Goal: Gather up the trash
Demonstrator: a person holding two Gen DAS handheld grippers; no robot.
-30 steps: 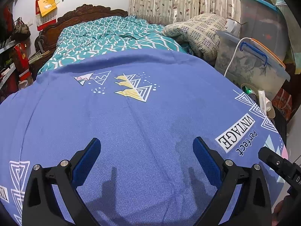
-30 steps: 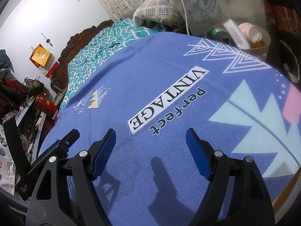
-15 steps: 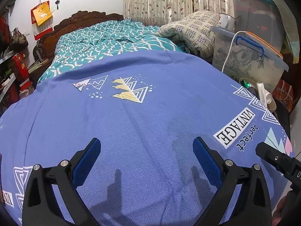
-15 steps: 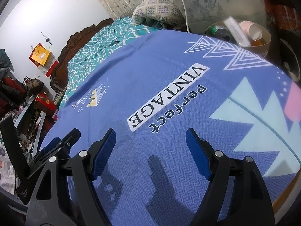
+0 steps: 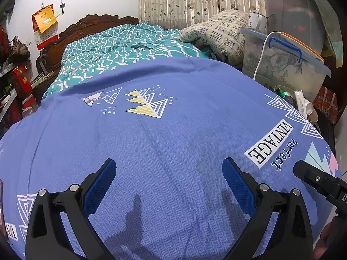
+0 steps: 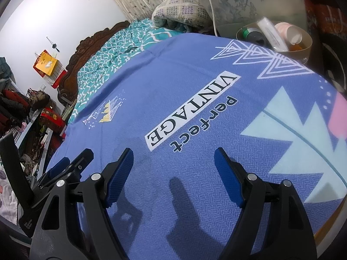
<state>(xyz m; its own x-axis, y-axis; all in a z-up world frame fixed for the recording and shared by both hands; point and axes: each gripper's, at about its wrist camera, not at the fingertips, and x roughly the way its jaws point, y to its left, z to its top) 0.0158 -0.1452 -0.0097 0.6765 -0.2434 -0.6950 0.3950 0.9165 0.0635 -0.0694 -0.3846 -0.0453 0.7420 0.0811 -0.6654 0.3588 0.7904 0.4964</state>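
A round bin [image 6: 303, 45] stands beside the bed at the far right, holding a green can [image 6: 249, 32], a white packet [image 6: 271, 32] and a pink cup [image 6: 288, 31]. It also shows in the left wrist view [image 5: 312, 117]. My left gripper [image 5: 169, 169] is open and empty, low over the blue bedspread [image 5: 173, 130]. My right gripper [image 6: 173, 158] is open and empty over the bedspread's "VINTAGE perfect" print [image 6: 190, 112]. No loose trash shows on the bedspread.
A teal quilt [image 5: 130, 43] and a checked pillow [image 5: 221, 32] lie at the head of the bed. Clear storage boxes [image 5: 282, 65] with a white cable stand at the right. Cluttered shelves [image 5: 13, 75] stand at the left. Curtains hang behind.
Both grippers have drifted slightly back and up over the bedspread, so more of the bed shows. Both stay open and empty.
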